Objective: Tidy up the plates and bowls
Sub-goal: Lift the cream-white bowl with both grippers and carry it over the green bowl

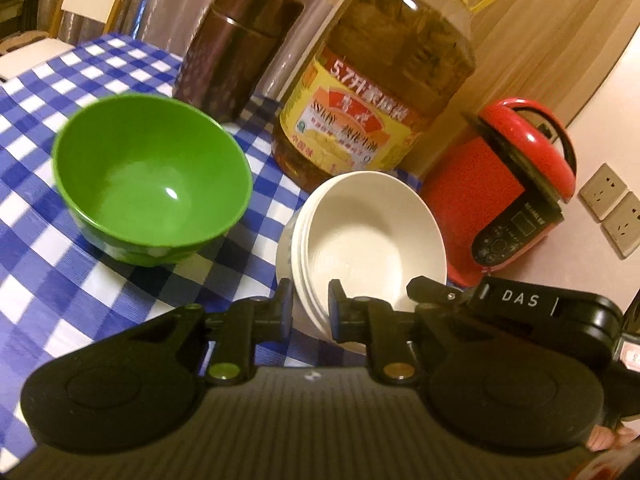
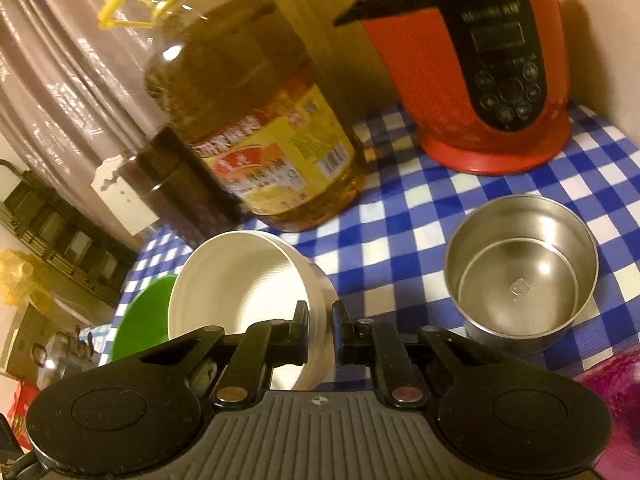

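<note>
A stack of white bowls (image 1: 360, 236) is tilted above the checked tablecloth (image 1: 48, 152). My left gripper (image 1: 310, 304) is shut on the stack's near left rim. My right gripper (image 2: 320, 334) is shut on its right rim; the white bowls (image 2: 236, 280) lean left in the right wrist view. A green bowl (image 1: 152, 176) stands on the cloth left of the stack, and also shows in the right wrist view (image 2: 140, 324). A steel bowl (image 2: 520, 264) stands on the cloth right of my right gripper. The other gripper's body (image 1: 540, 304) shows at right in the left wrist view.
A large oil bottle (image 1: 380, 92) and a dark canister (image 1: 236, 48) stand behind the bowls. A red cooker (image 1: 500, 192) stands at the back right by the wall, also in the right wrist view (image 2: 480, 64). Wall sockets (image 1: 612, 208) are on the right.
</note>
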A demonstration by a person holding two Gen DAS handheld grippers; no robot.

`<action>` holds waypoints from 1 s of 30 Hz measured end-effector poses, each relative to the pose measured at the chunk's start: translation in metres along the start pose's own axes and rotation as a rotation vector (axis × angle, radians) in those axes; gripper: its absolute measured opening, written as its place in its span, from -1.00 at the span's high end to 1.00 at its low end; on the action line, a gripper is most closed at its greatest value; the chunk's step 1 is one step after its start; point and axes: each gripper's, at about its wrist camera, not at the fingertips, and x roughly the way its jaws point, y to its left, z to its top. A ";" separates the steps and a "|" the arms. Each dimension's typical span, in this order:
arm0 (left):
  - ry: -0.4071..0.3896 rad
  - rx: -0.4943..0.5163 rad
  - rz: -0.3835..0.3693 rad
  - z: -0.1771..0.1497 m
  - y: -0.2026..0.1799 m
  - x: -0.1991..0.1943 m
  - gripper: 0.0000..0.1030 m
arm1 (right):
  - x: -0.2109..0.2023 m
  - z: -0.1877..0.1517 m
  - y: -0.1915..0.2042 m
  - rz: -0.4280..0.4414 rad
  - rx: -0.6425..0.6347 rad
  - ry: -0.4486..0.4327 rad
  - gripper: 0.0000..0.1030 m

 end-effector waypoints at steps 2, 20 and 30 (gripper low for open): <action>-0.012 0.005 0.002 0.003 0.000 -0.008 0.69 | -0.004 0.000 0.005 0.013 -0.002 -0.002 0.77; -0.105 -0.020 0.057 0.031 0.029 -0.044 0.70 | 0.008 0.001 0.056 0.118 -0.019 -0.009 0.77; -0.147 -0.080 0.086 0.046 0.056 -0.055 0.70 | 0.030 0.004 0.091 0.166 -0.062 -0.009 0.77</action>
